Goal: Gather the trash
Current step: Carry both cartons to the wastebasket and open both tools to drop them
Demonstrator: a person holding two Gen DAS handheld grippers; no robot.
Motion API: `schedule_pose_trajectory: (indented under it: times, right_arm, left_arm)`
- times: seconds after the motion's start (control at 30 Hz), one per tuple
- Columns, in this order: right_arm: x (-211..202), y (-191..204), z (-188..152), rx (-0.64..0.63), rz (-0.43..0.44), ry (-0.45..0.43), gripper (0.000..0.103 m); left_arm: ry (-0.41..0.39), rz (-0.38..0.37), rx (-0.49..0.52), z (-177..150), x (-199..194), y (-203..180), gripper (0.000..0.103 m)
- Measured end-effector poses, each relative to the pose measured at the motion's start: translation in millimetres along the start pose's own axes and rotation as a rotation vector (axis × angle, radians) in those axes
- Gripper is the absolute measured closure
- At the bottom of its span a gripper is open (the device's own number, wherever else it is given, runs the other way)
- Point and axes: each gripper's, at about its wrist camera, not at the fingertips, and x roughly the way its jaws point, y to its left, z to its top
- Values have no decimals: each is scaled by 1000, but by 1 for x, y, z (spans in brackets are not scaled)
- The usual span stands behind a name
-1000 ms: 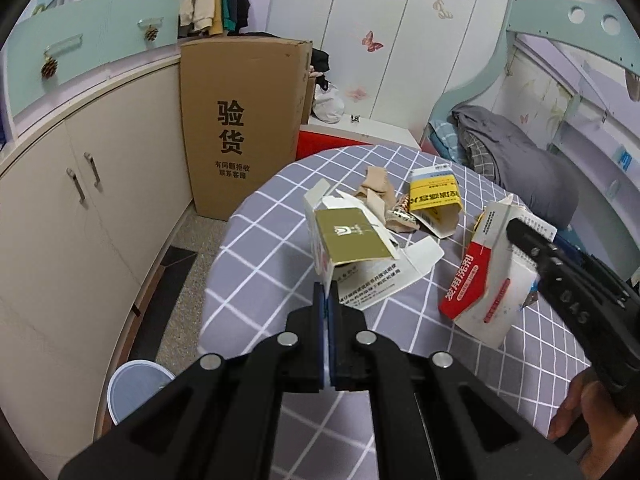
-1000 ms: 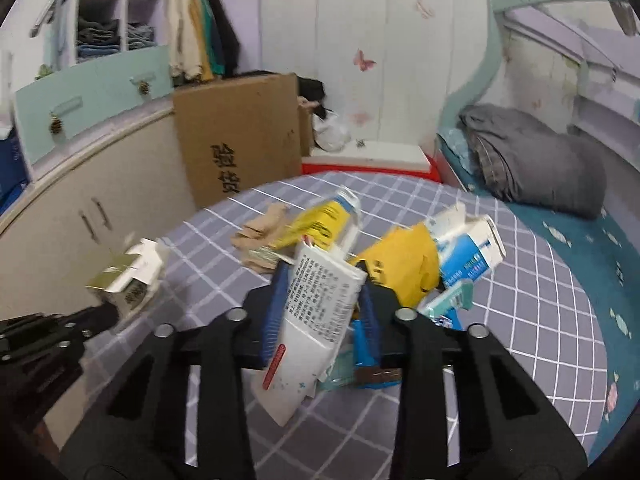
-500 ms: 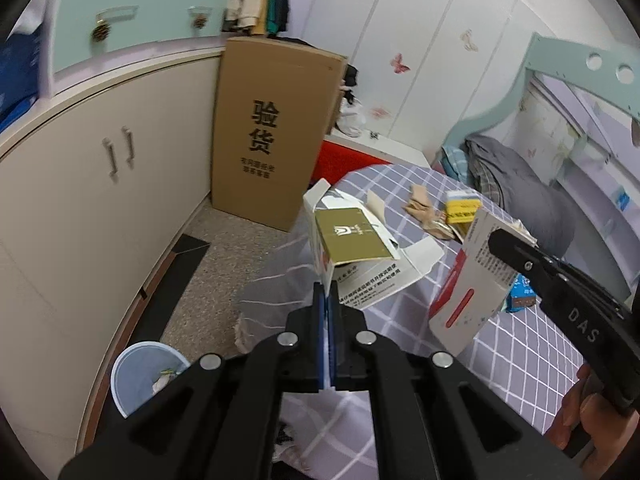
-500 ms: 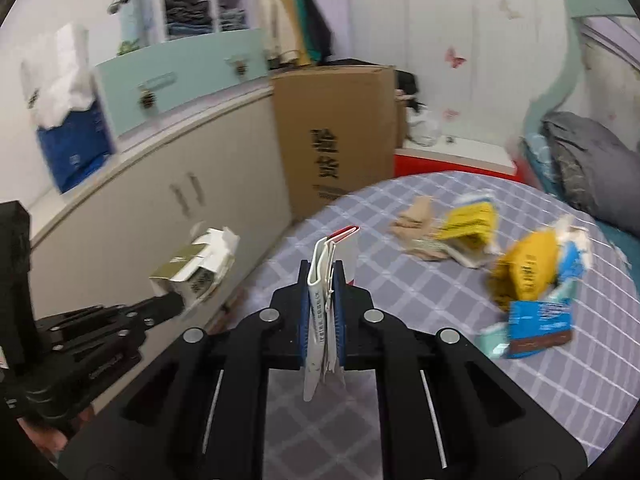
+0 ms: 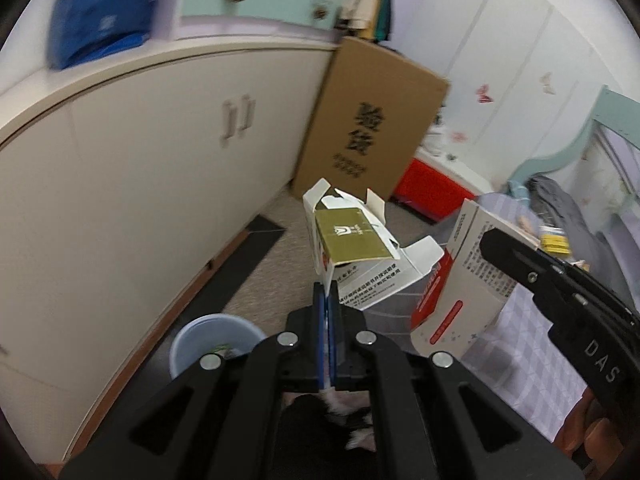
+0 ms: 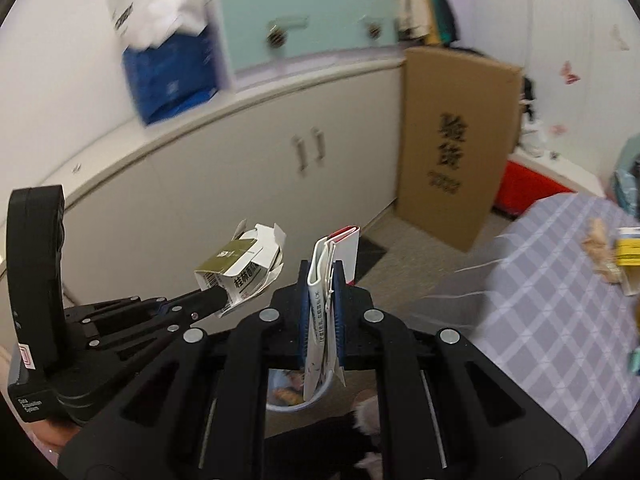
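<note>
Cabinet-lined floor, pale bin (image 5: 216, 344) at 7 o'clock: my left gripper (image 5: 327, 312) pinches an olive carton (image 5: 352, 248), right gripper (image 6: 320, 304) clamps a flattened red-white box (image 6: 332, 276) — both carried binward.

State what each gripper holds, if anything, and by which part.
The left gripper pinches the olive-topped carton by its bottom edge. The right gripper clamps the flattened red-and-white box across its lower half.
</note>
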Motion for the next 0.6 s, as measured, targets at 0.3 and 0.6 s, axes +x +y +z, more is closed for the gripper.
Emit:
schedule_pose_trajectory:
  times: [0.3, 0.6]
  right_arm:
    - [71, 52, -29, -26, 82, 112, 93]
    - [111, 66, -46, -29, 92, 168, 93]
  left_arm:
    - [94, 88, -93, -24, 28, 82, 101]
    - [163, 119, -158, -32, 60, 113, 99]
